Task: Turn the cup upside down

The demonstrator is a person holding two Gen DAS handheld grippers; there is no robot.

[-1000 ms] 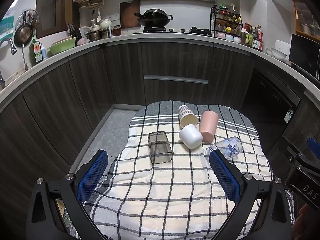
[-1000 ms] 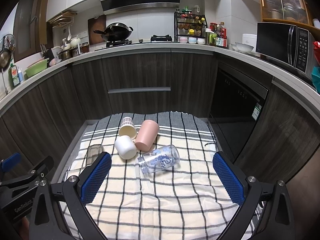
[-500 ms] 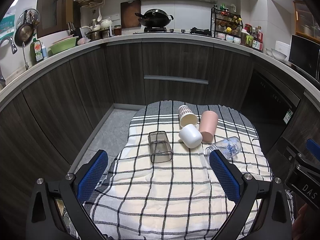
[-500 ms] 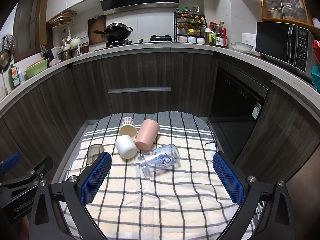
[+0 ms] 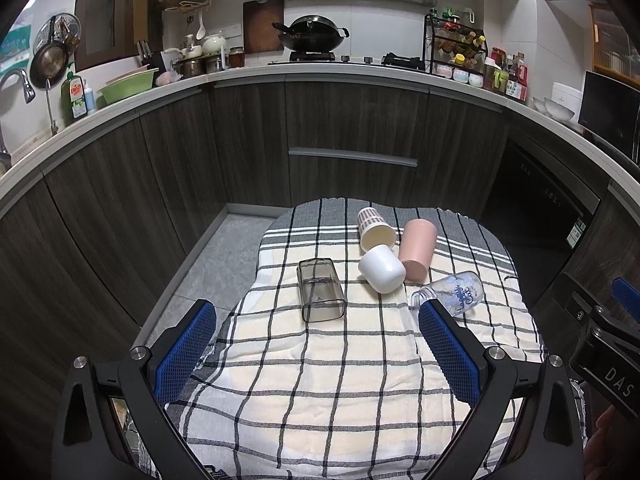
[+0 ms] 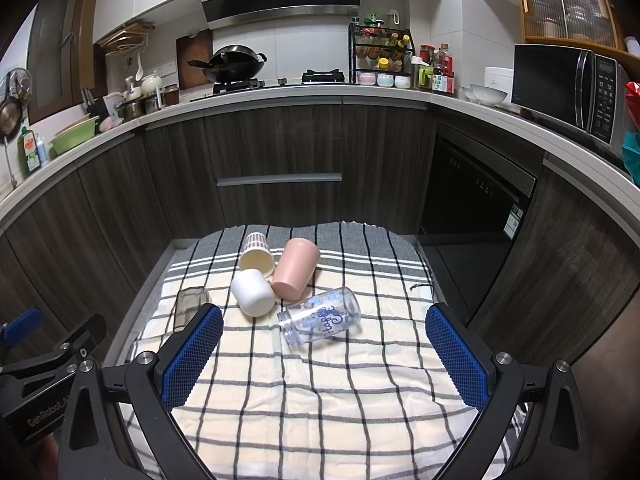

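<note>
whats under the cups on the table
A black-and-white checked cloth lies under the white cup, the pink cup and the clear bottle. It drapes over the edges, so the surface beneath it cannot be seen.

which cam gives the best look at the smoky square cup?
Left wrist: the smoky square cup lies on its side in full view, mouth toward the camera. In the right wrist view, that tool's left finger partly hides the cup.

Lower left of the right wrist view: "GenRobot.A" on the left gripper's black body [image 6: 44, 408]; "Happy" in blue script on the clear bottle [image 6: 324, 315]. Left wrist view, lower right: "DAS" on the right gripper's body [image 5: 616, 378]
</note>
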